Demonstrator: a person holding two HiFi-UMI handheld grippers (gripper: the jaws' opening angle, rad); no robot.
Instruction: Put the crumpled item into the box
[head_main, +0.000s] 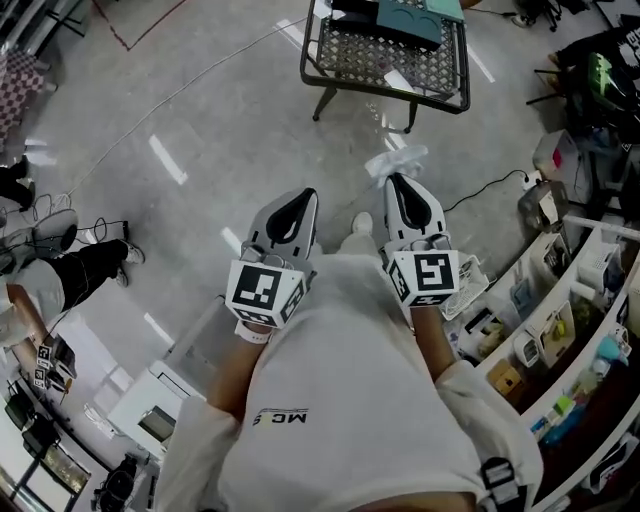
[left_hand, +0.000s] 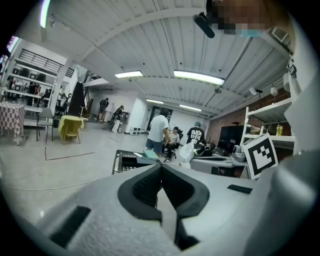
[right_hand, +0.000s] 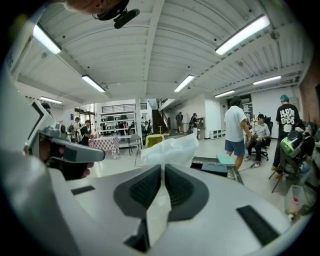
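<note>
Clearly, the right gripper (head_main: 400, 182) is the one nearer to the work. Its fingers pinch the crumpled item (head_main: 394, 160), a white plastic piece that puffs out forward past the fingertips. The left gripper (head_main: 300, 198) is just beside it, with fingers pressed together and nothing between them. Both are held close to the person's chest, high above the floor. The box (head_main: 400, 28) seems to be the dark one on the wire bench (head_main: 385, 62), ahead of the item and well apart from it. I judge that the right gripper must carry the item forward over the box before its fingers let go.
</note>
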